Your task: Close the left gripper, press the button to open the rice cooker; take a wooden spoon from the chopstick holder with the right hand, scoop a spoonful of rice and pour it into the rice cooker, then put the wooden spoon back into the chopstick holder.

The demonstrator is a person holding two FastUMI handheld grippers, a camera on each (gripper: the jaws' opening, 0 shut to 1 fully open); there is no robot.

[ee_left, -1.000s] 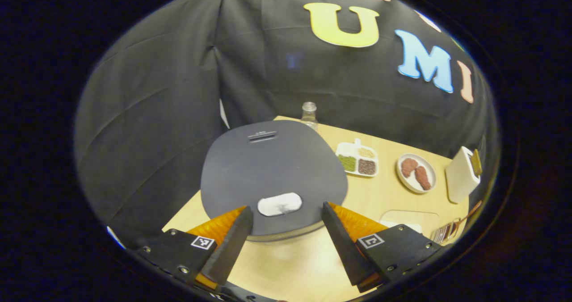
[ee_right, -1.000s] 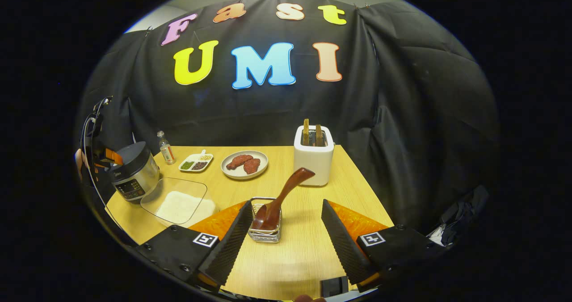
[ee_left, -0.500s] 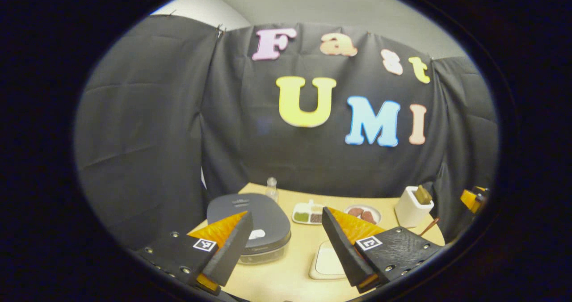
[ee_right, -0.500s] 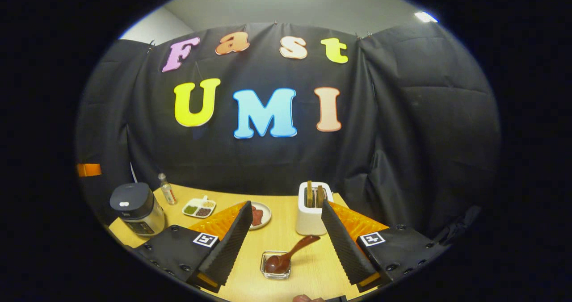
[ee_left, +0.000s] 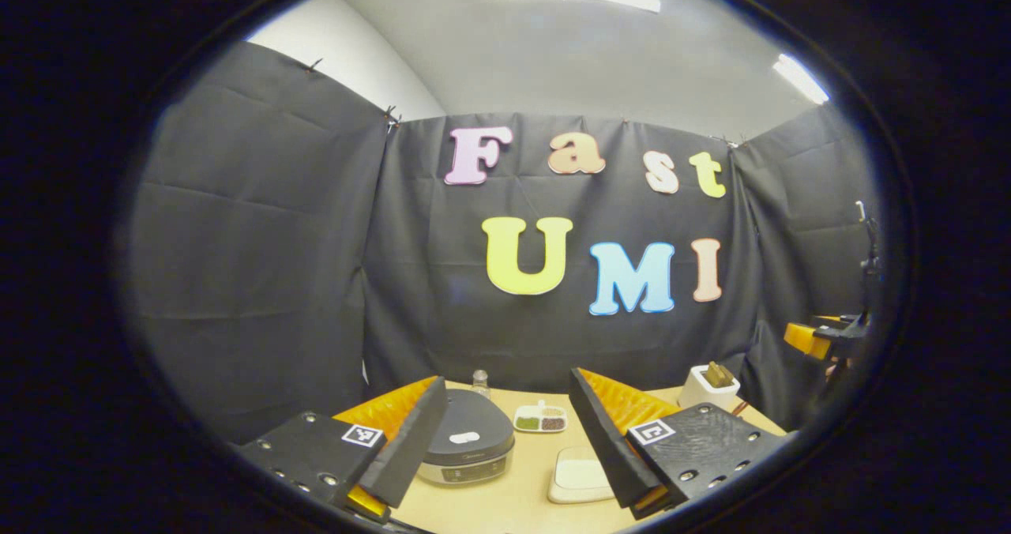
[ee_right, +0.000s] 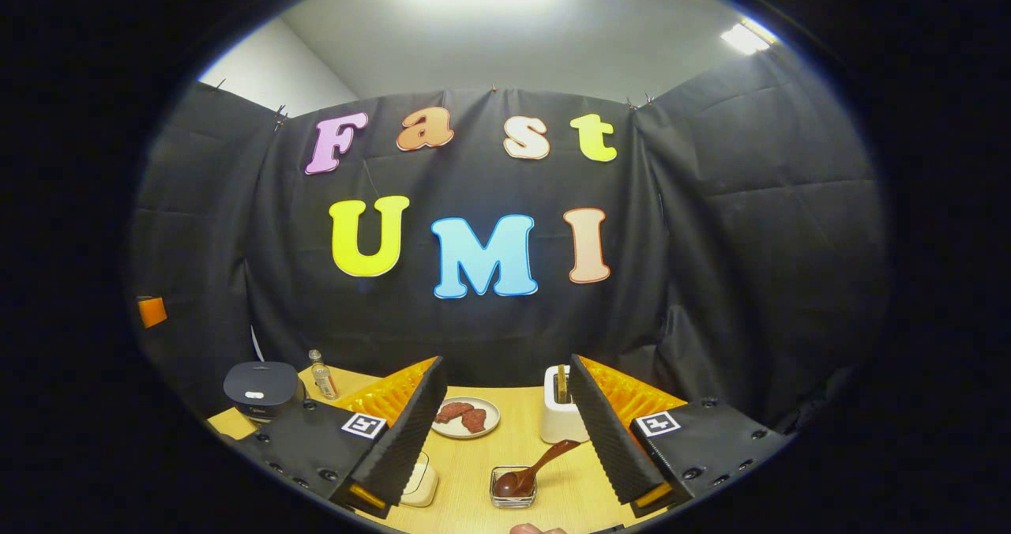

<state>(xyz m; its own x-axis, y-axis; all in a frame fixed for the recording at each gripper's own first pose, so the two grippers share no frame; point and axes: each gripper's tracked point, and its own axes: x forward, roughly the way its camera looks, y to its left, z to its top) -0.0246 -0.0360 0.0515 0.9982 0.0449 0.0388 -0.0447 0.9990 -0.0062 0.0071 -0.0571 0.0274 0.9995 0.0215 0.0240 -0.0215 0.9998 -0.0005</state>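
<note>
The grey rice cooker (ee_left: 466,447) stands on the wooden table with its lid down and a pale button (ee_left: 464,438) on top; it also sits far left in the right gripper view (ee_right: 261,388). My left gripper (ee_left: 505,439) is open, held back from and above the cooker. A dark wooden spoon (ee_right: 531,471) leans in the small clear chopstick holder (ee_right: 513,490). My right gripper (ee_right: 505,431) is open, well back from the holder. A clear dish of white rice (ee_left: 579,475) lies right of the cooker, also partly seen behind my right gripper's left finger (ee_right: 419,483).
A white toaster (ee_right: 562,415) with toast stands behind the holder. A plate of meat (ee_right: 466,417), a divided dish of grains (ee_left: 540,419) and a small bottle (ee_right: 321,376) line the table's back. The other gripper shows at the far right (ee_left: 821,336).
Both grippers have pulled up and back from the table, so the cooker and the holder now look small and low. Both stay open.
</note>
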